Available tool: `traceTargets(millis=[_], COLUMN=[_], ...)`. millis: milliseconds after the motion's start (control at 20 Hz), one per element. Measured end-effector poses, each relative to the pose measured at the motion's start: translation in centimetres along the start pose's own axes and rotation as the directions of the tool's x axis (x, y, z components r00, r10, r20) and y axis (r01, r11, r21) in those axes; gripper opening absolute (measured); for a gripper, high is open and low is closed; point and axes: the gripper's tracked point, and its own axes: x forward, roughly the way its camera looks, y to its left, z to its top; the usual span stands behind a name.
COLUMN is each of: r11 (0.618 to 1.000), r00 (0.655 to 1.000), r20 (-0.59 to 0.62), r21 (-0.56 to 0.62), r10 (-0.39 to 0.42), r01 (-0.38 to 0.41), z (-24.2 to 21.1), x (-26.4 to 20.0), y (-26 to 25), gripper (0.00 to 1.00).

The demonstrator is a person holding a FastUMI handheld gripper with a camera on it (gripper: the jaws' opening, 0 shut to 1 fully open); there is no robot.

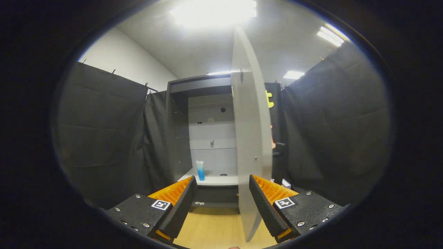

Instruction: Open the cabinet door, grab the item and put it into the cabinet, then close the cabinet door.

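A grey cabinet stands beyond the fingers with its door swung wide open, the door's edge turned toward me. On the cabinet's white bottom shelf stands an upright tube, blue below and white on top, near the left side. My gripper is open in front of the cabinet, nothing between its fingers. The lower edge of the door reaches down between the fingers, close to the right finger; I cannot tell whether it touches.
Black cloth walls close in on both sides of the cabinet. A light wooden floor lies below the fingers. A small orange part of something shows just behind the door's right edge.
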Motion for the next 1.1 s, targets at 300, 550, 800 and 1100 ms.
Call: traceTargets(millis=[300, 550, 800, 1100], r11=[0.991, 0.928, 0.859, 0.857], r00=[0.991, 0.927, 0.860, 0.858], r20=[0.027, 0.056, -0.014, -0.040], r21=[-0.010, 0.006, 0.051, 0.044], r10=[-0.133, -0.372, -0.510, -0.512], r01=[0.133, 0.372, 0.510, 0.514], z=[1.4, 1.8, -1.2, -2.5], x=[-2.6, -3.2, -0.1, 4.4], y=[-6.6, -14.8, -19.6, -19.1], gripper=[0.93, 0.93, 0.94, 0.95])
